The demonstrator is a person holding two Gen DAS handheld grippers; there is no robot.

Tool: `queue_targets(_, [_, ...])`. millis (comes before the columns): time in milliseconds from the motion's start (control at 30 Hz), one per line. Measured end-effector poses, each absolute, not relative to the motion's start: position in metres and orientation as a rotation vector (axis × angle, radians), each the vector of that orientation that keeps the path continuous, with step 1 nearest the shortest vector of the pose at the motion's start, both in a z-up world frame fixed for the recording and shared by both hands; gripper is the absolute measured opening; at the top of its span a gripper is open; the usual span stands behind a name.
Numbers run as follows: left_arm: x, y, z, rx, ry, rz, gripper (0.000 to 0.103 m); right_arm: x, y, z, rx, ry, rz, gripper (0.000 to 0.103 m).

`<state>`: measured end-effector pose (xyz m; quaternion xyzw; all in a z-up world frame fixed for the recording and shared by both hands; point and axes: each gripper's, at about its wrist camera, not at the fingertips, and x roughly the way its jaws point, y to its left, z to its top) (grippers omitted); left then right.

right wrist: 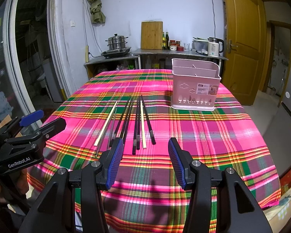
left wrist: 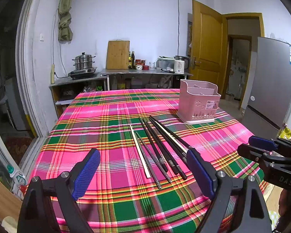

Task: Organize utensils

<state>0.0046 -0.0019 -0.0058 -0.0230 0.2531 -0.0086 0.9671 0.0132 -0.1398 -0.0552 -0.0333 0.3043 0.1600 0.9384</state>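
Chopsticks, slim black, pale wooden and grey metal sticks (right wrist: 133, 124), lie loose ahead of the empty, wide-gaping left gripper (left wrist: 143, 171) and right gripper (right wrist: 145, 162), so gathering seems unstarted; next, pinch one for the pink plastic slotted basket (right wrist: 194, 89) beyond-right.

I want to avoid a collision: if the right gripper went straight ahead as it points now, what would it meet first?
Probably the near ends of the chopsticks on the tablecloth, ahead of the open right gripper; depth is unclear.
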Motion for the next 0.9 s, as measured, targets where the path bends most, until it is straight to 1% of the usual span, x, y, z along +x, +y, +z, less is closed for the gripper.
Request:
queue_targets(300, [0.015,0.003,-0.012,-0.07,0.548,-0.035,0.09,0.018,-0.14,-0.057,-0.068,0.632,0.326,0.049])
queue_targets(733, [0.08,0.024,-0.055,-0.123,0.752,-0.036,0.09,0.057,-0.133,-0.069,-0.078,0.693,0.346,0.049])
queue_targets(900, [0.12,0.036,-0.068,-0.14,0.828,-0.02,0.08,0.082,-0.13,-0.076,-0.086,0.722,0.354,0.049])
